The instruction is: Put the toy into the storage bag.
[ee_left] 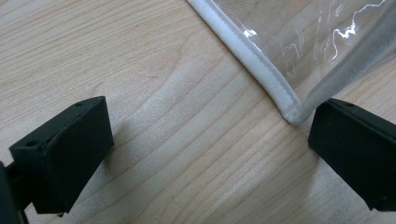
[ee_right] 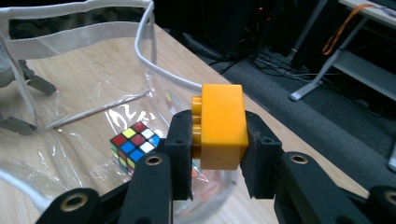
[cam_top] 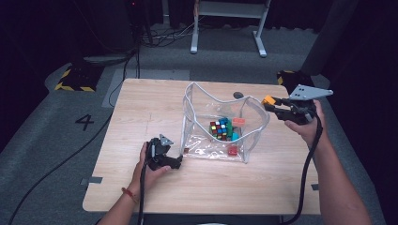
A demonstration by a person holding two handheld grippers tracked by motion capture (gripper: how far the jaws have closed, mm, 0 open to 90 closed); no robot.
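Observation:
A clear plastic bag (cam_top: pixel 220 101) with white trim stands open in the middle of the wooden table (cam_top: pixel 141 108). Inside lie a colour cube (cam_top: pixel 220 129), a teal piece (cam_top: pixel 234 136), an orange-red piece (cam_top: pixel 239 121) and a red block (cam_top: pixel 232 150). My right gripper (cam_top: pixel 271 104) hovers at the bag's right rim, shut on an orange toy brick (ee_right: pixel 222 126) with studs on its left side; the cube (ee_right: pixel 134 145) shows below it. My left gripper (cam_top: pixel 180 158) rests on the table at the bag's near-left corner (ee_left: pixel 292 113), jaws open, the corner just beside the right jaw.
A white desk frame (cam_top: pixel 227 23) and cables lie on the grey floor beyond the table. Yellow-black striped blocks (cam_top: pixel 75 77) sit off the far left corner, another (cam_top: pixel 291 75) at far right. A dark round spot (cam_top: pixel 238 95) marks the table behind the bag.

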